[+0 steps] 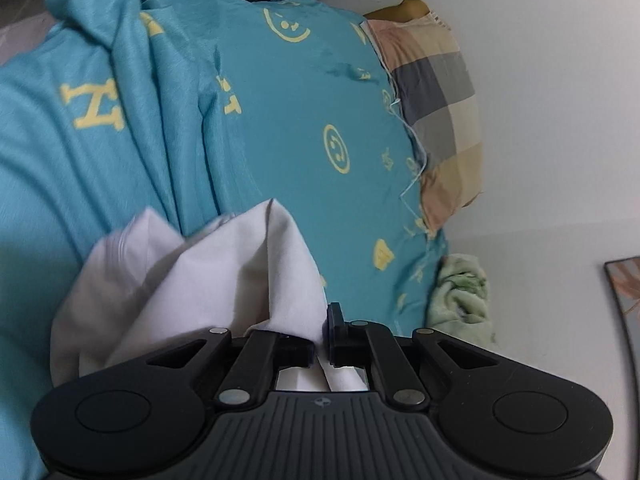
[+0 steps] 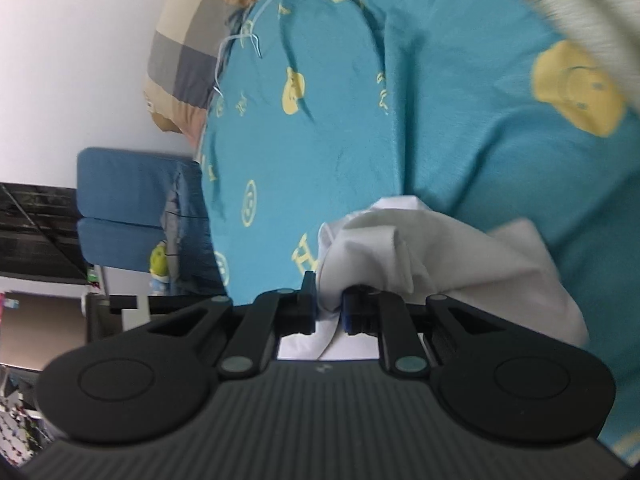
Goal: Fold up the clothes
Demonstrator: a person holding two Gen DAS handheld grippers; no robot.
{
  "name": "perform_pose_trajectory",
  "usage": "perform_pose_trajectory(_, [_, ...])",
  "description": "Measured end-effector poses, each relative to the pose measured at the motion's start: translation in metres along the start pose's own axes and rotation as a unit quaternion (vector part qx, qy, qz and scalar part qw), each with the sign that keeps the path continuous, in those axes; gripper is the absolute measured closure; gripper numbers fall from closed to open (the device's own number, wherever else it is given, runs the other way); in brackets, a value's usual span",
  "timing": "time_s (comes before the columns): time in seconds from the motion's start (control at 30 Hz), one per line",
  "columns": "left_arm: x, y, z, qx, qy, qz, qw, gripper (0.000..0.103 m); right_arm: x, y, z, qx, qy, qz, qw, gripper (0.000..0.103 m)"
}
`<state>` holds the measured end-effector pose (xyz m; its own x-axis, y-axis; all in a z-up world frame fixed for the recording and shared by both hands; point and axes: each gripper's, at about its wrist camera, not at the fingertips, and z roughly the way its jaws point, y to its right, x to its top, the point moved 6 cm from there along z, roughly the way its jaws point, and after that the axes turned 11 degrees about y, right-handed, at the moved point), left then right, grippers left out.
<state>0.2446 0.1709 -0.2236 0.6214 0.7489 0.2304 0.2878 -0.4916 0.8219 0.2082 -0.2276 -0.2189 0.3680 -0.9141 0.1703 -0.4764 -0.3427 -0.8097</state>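
Note:
A white garment (image 1: 192,280) hangs bunched from my left gripper (image 1: 322,340), whose jaws are shut on its fabric. It spreads up and to the left in front of the teal bedsheet (image 1: 288,128) with yellow prints. In the right wrist view my right gripper (image 2: 330,312) is shut on another part of the white garment (image 2: 460,264), which bulges up and to the right of the fingers over the same teal sheet (image 2: 340,128). The rest of the garment is hidden below both grippers.
A plaid pillow (image 1: 436,104) lies at the bed's edge by the white wall (image 1: 560,120); it also shows in the right wrist view (image 2: 192,48). A green towel (image 1: 464,300) sits below it. A blue chair (image 2: 128,208) and a dark desk (image 2: 36,232) stand beside the bed.

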Motion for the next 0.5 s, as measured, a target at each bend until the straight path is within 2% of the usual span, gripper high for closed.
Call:
perform_pose_trajectory(0.13, [0.008, -0.010, 0.013, 0.008, -0.001, 0.010, 0.9999, 0.097, 0.002, 0.002, 0.029, 0.002, -0.012, -0.024, 1.000, 0.087])
perform_pose_trajectory(0.2, [0.012, -0.011, 0.016, 0.008, 0.001, 0.021, 0.9998, 0.096, 0.003, 0.000, 0.035, 0.018, -0.016, -0.037, 0.999, 0.086])
perform_pose_trajectory(0.27, [0.014, -0.009, 0.016, 0.002, 0.002, 0.035, 0.9994, 0.088, 0.003, -0.003, 0.038, 0.034, -0.017, -0.046, 0.998, 0.085])
perform_pose_trajectory(0.3, [0.014, -0.006, 0.014, -0.001, 0.004, 0.046, 0.9989, 0.084, 0.003, -0.004, 0.036, 0.042, -0.015, -0.051, 0.998, 0.080])
perform_pose_trajectory(0.37, [0.011, 0.005, 0.004, -0.005, 0.018, 0.090, 0.9958, 0.061, 0.001, -0.010, 0.031, 0.063, -0.007, -0.068, 0.996, 0.063])
perform_pose_trajectory(0.43, [0.007, 0.015, -0.007, -0.009, 0.034, 0.136, 0.9901, 0.048, -0.001, -0.021, 0.023, 0.087, 0.009, -0.099, 0.991, 0.037])
perform_pose_trajectory(0.5, [0.001, 0.028, -0.019, -0.014, 0.049, 0.197, 0.9791, 0.038, -0.002, -0.035, 0.013, 0.102, 0.032, -0.145, 0.984, 0.034])
